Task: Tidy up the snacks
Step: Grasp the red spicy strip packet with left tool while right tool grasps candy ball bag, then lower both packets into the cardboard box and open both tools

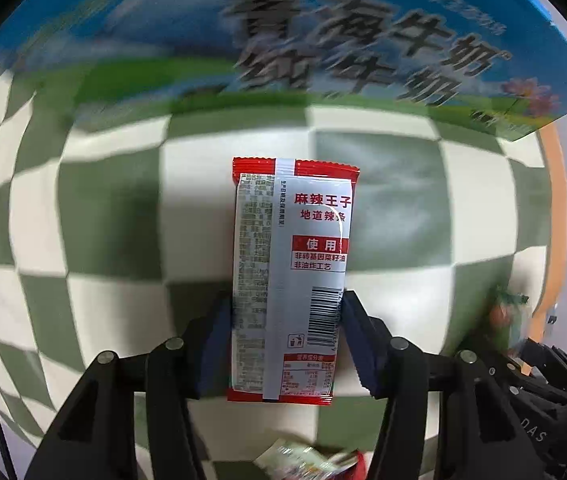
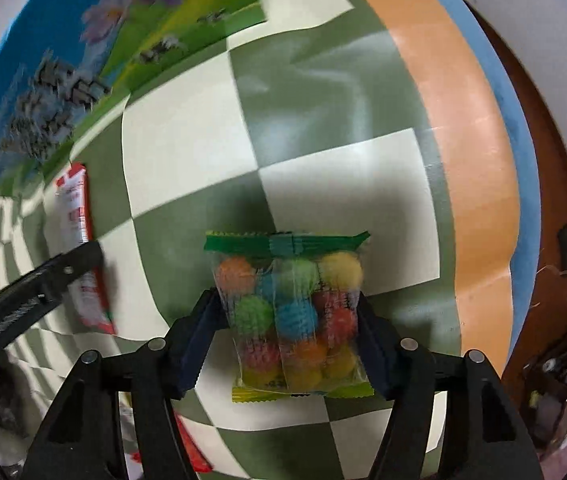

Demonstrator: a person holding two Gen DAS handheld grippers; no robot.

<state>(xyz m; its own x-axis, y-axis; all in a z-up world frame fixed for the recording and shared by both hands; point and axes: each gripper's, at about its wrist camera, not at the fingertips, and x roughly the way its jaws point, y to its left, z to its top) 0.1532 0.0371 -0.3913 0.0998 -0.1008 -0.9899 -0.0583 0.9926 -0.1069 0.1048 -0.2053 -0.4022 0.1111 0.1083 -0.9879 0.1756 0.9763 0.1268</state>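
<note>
My left gripper [image 1: 285, 300] is shut on a red and white spicy-strip snack packet [image 1: 291, 276], held lengthwise above the green-and-white checkered cloth [image 1: 103, 216]. The blue milk carton box [image 1: 323, 40] stands just beyond it. My right gripper [image 2: 287, 300] is shut on a clear bag of coloured candy balls [image 2: 295, 316] with a green top seal, held above the checkered cloth [image 2: 187, 152]. In the right wrist view the left gripper [image 2: 35, 296] and its red packet [image 2: 83, 256] show at the left, near the milk box [image 2: 83, 60].
More snack packets lie at the bottom edge of the left view [image 1: 307, 460] and under the right gripper [image 2: 191, 448]. An orange and blue table border [image 2: 467, 152] runs along the right, with a brown floor and clutter [image 2: 555, 360] beyond it.
</note>
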